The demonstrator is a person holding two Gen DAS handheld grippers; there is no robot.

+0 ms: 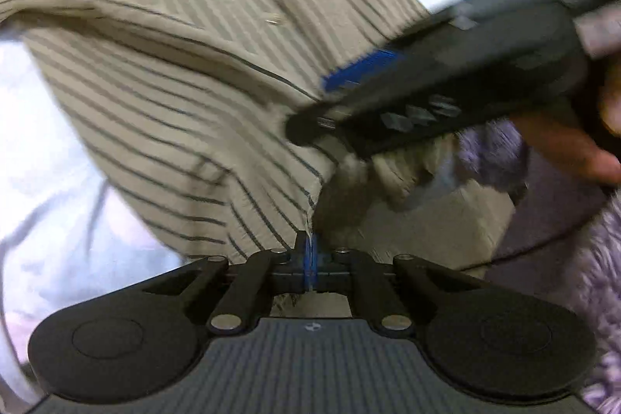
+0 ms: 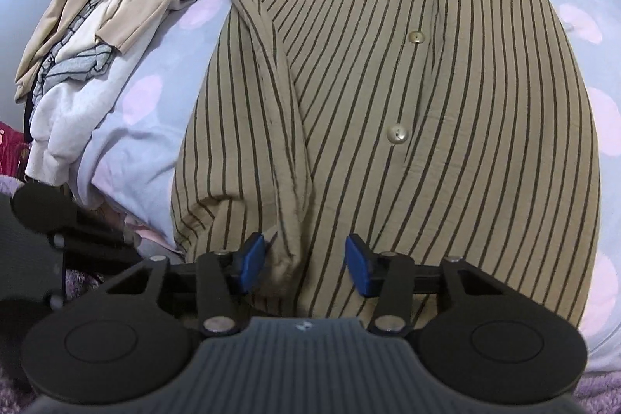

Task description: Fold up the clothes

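Observation:
A tan shirt with dark stripes (image 2: 388, 84) lies buttoned-side up on the bed, collar far, hem near. One sleeve is folded in along its left side. My right gripper (image 2: 306, 262) is open, its blue pads either side of the folded edge at the hem. My left gripper (image 1: 310, 258) is shut on the shirt's hem edge (image 1: 308, 224) and the shirt (image 1: 174, 72) spreads away from it. The right gripper's body (image 1: 446, 92) shows in the left wrist view, blurred, above the shirt at the right.
A pile of other clothes (image 2: 104, 6), beige, grey and white, lies on the bed at the left. The bedsheet (image 2: 155, 96) is pale lilac with pink dots. A purple fuzzy fabric (image 1: 597, 278) is at the near right.

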